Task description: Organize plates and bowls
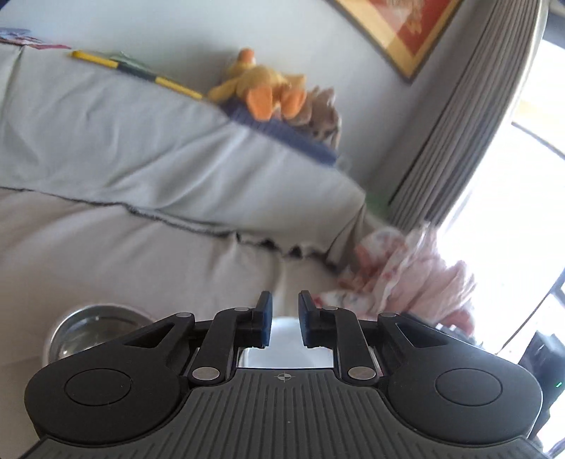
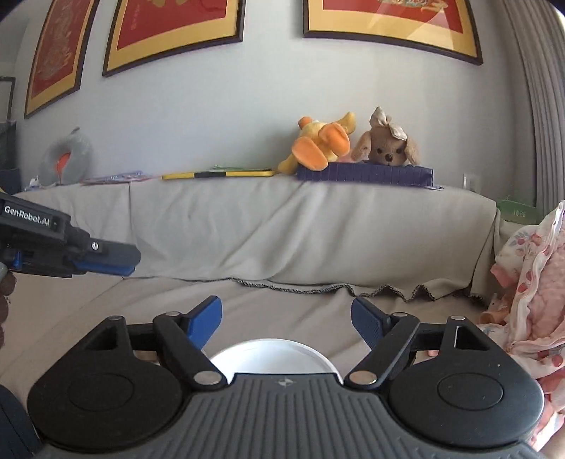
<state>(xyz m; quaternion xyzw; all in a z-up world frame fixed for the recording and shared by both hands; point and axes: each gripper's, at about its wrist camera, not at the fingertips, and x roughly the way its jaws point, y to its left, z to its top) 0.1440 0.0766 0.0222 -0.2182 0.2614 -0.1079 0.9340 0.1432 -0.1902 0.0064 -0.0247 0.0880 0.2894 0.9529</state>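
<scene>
In the left wrist view, a steel bowl (image 1: 93, 328) sat at the lower left of the frame on the grey-covered sofa (image 1: 141, 254), partly hidden behind the tool's body. At lower centre the left hand-held gripper (image 1: 284, 316) had its blue fingers drawn close together, a narrow gap between them and nothing pinched; a pale, shiny surface showed below that gap, too hidden to identify. Along the sofa's back, from upper left toward centre, lay a yellow-and-black strip (image 1: 141, 69), then a yellow stuffed duck (image 1: 261, 86) on a dark blue mat (image 1: 282, 132). A pink printed cloth (image 1: 406, 272) was bunched at right of centre, with a grey curtain (image 1: 469, 116) and a bright window at the far right.

In the right wrist view, the left hand-held gripper reached in from the left edge at mid height, its blue fingers pressed together and empty. At lower centre the right hand-held gripper (image 2: 286, 323) stood with its fingers spread wide and nothing between them. A white bowl (image 2: 272, 356) rested on the sofa seat just below and behind those fingers, its near side hidden by the tool. Above, on the sofa's back right of centre, the duck lay beside a brown stuffed dog (image 2: 386, 146), both on the blue mat. Red-and-gold framed pictures (image 2: 176, 31) hung across the top of the frame.
</scene>
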